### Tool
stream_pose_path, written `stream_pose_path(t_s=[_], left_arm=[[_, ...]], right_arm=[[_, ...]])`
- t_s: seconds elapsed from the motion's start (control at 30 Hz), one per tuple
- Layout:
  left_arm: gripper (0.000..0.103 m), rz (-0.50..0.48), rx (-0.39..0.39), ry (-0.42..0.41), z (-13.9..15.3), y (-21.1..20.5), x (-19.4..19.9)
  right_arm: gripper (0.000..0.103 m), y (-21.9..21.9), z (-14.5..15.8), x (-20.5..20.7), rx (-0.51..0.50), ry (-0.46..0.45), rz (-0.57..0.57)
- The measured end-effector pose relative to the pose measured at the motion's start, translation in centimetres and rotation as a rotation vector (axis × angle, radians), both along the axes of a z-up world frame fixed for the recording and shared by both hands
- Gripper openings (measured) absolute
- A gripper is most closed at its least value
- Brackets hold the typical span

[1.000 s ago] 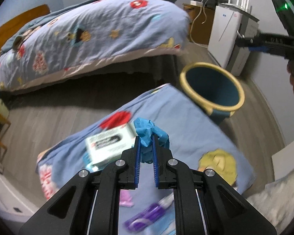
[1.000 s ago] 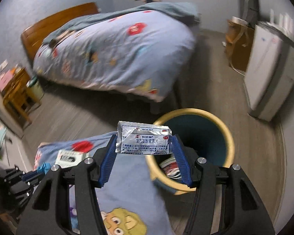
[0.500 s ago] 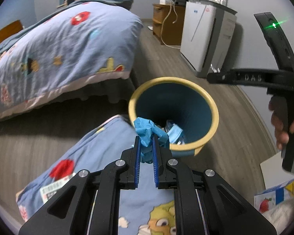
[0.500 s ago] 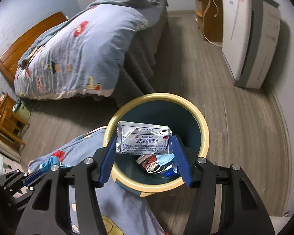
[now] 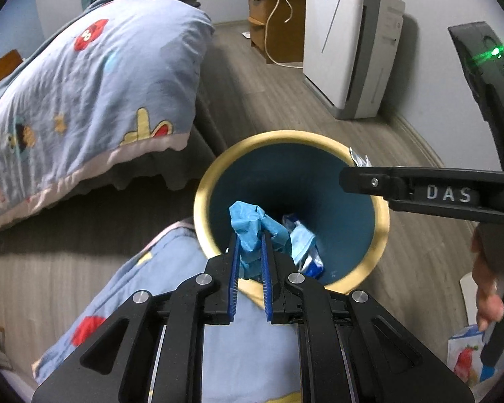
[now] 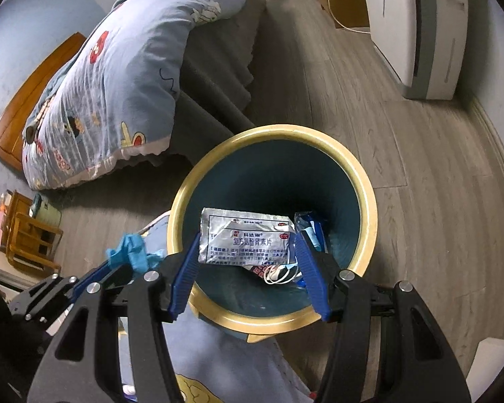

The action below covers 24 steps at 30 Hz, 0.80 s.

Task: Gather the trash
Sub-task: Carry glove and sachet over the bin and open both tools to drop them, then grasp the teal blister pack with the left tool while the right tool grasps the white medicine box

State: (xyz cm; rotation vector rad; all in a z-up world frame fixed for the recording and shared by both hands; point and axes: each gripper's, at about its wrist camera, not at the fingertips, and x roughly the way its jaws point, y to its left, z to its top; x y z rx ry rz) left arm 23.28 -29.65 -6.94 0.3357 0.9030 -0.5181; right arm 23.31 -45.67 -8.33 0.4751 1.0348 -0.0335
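Over the bin (image 6: pixel 363 181) beside the bed (image 5: pixel 94 77), left claw (image 5: pixel 249 258) grips a blue glove (image 5: pixel 248 225), right claw (image 6: pixel 248 258) a foil sachet (image 6: pixel 245 238).

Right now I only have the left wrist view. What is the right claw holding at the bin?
Observer: A silver foil medicine sachet, clamped flat between the pads of the right claw, above the mouth of the bin.
Operator: Is my blue wad over the bin too?
Observer: From the right wrist view, the blue wad in the left claw looks just outside the bin's yellow rim, over the quilt.
Operator: Anything inside already?
Observer: A face mask with white ear loops lies at the bottom.
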Motion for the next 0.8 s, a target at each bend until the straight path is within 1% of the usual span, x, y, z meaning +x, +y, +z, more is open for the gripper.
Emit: stream_pose_path(t_s=[0.17, 0.23, 0.27, 0.3, 0.33, 0.37, 0.4, 0.43, 0.5, 0.53, 0.57, 0.6, 0.63, 0.67, 0.7, 0.8], left_arm=[[0.012, -0.004, 0.011, 0.000, -0.8, -0.6, 0.7], [0.012, 0.002, 0.008, -0.004, -0.9, -0.5, 1.0], [0.014, 0.002, -0.001, -0.005, -0.8, -0.4, 1.1], [0.021, 0.003, -0.010, -0.003, -0.9, -0.3, 1.2], [0.031, 0.005, -0.015, 0.001, -0.9, -0.3, 1.2], [0.036, 0.005, -0.017, 0.001, -1.0, -0.3, 1.2], [0.047, 0.005, -0.014, -0.006, -1.0, -0.2, 1.2], [0.051, 0.006, -0.010, -0.011, -1.0, -0.2, 1.2], [0.052, 0.006, -0.008, -0.008, -1.2, -0.1, 1.1], [0.055, 0.012, -0.007, -0.004, -1.3, 0.1, 1.1], [0.059, 0.018, -0.009, -0.003, -1.4, 0.2, 1.1], [0.066, 0.025, -0.015, -0.003, -1.4, 0.4, 1.0], [0.074, 0.031, -0.020, -0.007, -1.3, 0.6, 0.9], [0.078, 0.037, -0.024, -0.013, -1.2, 0.8, 0.7], [0.084, 0.045, -0.032, -0.017, -1.1, 1.1, 0.5], [0.092, 0.079, -0.052, -0.029, -0.7, 2.4, 0.0]], right_arm=[[0.057, -0.3, -0.3, 0.1, 0.033, -0.013, -0.023], [0.059, -0.5, -0.3, 0.1, 0.044, -0.022, -0.039], [0.071, -0.6, -0.2, 0.1, 0.044, -0.026, -0.049], [0.077, -0.7, -0.1, 0.1, 0.050, -0.038, -0.059], [0.078, -0.8, -0.1, 0.0, 0.058, -0.042, -0.061], [0.079, -0.9, 0.0, 0.1, 0.065, -0.045, -0.065], [0.082, -1.0, 0.0, 0.1, 0.066, -0.046, -0.070], [0.084, -1.1, 0.0, 0.1, 0.064, -0.046, -0.076], [0.086, -1.1, -0.1, 0.1, 0.065, -0.042, -0.081], [0.087, -1.1, -0.1, 0.2, 0.065, -0.040, -0.082], [0.091, -1.1, -0.1, 0.2, 0.063, -0.040, -0.081], [0.094, -1.1, 0.0, 0.2, 0.063, -0.042, -0.082], [0.095, -1.1, 0.0, 0.2, 0.063, -0.044, -0.082], [0.097, -1.1, 0.1, 0.2, 0.062, -0.044, -0.082], [0.097, -1.0, 0.3, 0.3, 0.057, -0.046, -0.083], [0.097, -0.8, 0.6, 0.3, 0.031, -0.045, -0.085]])
